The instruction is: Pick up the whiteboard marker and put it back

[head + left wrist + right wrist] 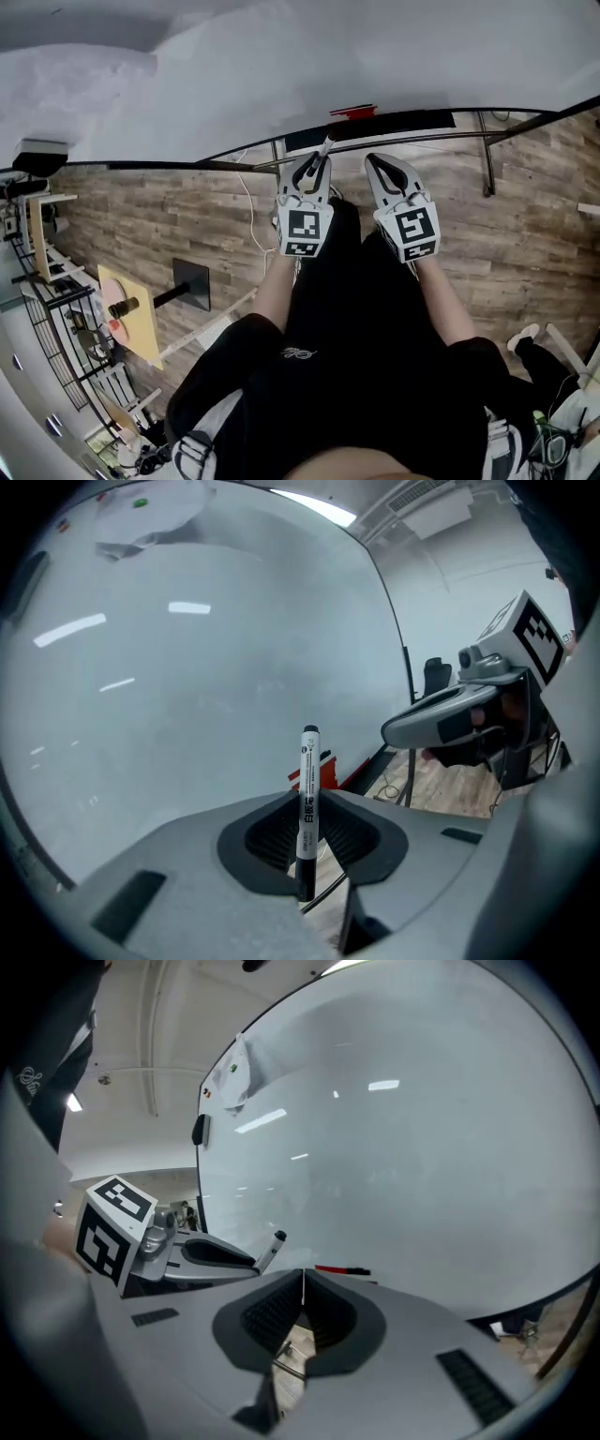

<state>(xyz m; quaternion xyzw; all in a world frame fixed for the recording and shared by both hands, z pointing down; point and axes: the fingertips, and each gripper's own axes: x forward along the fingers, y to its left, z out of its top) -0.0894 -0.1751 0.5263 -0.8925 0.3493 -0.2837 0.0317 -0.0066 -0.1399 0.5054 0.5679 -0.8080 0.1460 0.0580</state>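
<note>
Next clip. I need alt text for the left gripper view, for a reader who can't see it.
The left gripper is shut on a white whiteboard marker with black ends, which stands upright between its jaws in front of a blank whiteboard. The right gripper shows side-on at the right, with wood-look floor below it.

The print on the whiteboard marker [308, 789] is too small to read in the left gripper view. Behind it, a red object [327, 761] is partly covered by the barrel and the jaw. In the head view the left gripper [316, 164] hides all but the marker's upper end. The whiteboard [206, 667] runs past the edge in every view. The shelf clutter [103, 375] at the head view's lower left is too small to tell apart.
</note>
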